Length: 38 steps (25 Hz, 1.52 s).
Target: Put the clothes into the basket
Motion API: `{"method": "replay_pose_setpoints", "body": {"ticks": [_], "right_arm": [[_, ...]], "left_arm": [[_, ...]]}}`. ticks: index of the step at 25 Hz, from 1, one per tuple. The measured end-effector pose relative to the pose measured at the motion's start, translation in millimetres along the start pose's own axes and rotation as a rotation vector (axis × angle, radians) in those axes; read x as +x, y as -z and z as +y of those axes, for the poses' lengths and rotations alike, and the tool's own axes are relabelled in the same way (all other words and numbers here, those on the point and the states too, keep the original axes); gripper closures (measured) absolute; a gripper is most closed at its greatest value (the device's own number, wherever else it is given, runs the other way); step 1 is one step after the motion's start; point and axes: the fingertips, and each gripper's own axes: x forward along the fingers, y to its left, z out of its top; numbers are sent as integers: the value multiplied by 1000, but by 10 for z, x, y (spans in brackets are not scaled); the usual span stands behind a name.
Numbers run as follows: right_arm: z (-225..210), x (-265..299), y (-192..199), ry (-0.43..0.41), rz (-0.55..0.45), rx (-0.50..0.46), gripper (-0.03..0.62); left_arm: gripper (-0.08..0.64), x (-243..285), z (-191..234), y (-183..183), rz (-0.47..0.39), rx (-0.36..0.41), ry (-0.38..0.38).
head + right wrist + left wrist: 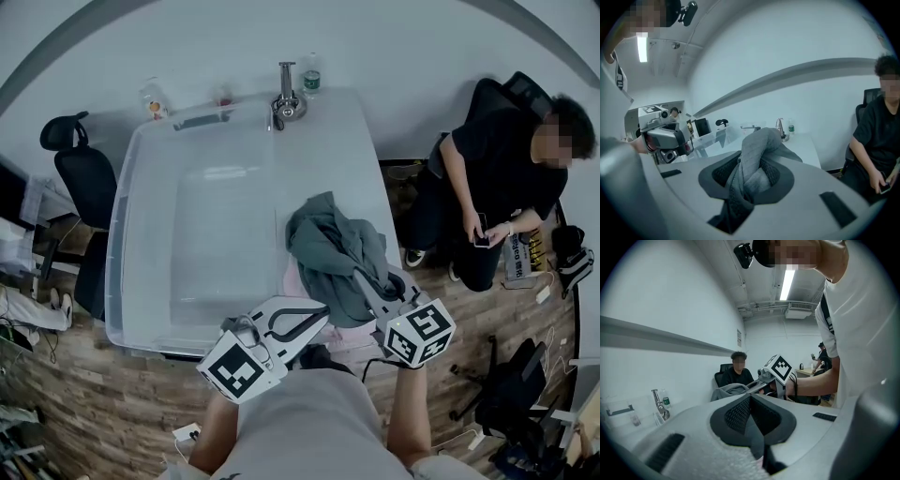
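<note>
Head view has us looking down on a clear plastic basket (pixel 127 216) on a white tabletop (pixel 361 141), ahead and to the left of both tools. Our right tool (pixel 361 278) is clenched on a grey garment (pixel 328 246); in the right gripper view the cloth fills the gap between the pads and bunches up above the jaws. Most of the garment lies heaped just ahead of that tool, outside the basket and beside its right wall, over a pink cloth (pixel 292 281) that peeks out at the tool's left. Our left tool (pixel 319 317) sits just left of the right one, by the basket's near corner; in the left gripper view its jaws are pressed together with nothing between them. Well ahead of the tools, at the tabletop's back edge, stand a metal tap (pixel 286 94) and a small bottle (pixel 311 80). To the right of the right tool a person (pixel 506 159) in black sits holding a phone.
</note>
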Motion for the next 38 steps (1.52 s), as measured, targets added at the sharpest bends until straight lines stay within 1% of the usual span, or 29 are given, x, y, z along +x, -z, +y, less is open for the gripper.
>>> {"method": "replay_pose_setpoints", "body": {"ticks": [8, 17, 26, 31, 38], "right_arm": [[150, -4, -442, -65, -94, 25, 520], [343, -37, -890, -117, -179, 27, 520], [578, -10, -1330, -170, -243, -4, 520], [749, 14, -1571, -210, -272, -24, 520], [1045, 201, -1850, -257, -282, -67, 520]], "left_arm": [[555, -118, 118, -112, -32, 37, -33], [555, -271, 205, -195, -49, 56, -75], [555, -491, 346, -294, -64, 97, -124], [555, -621, 444, -393, -88, 113, -158], [555, -895, 656, -558, -116, 160, -201]]}}
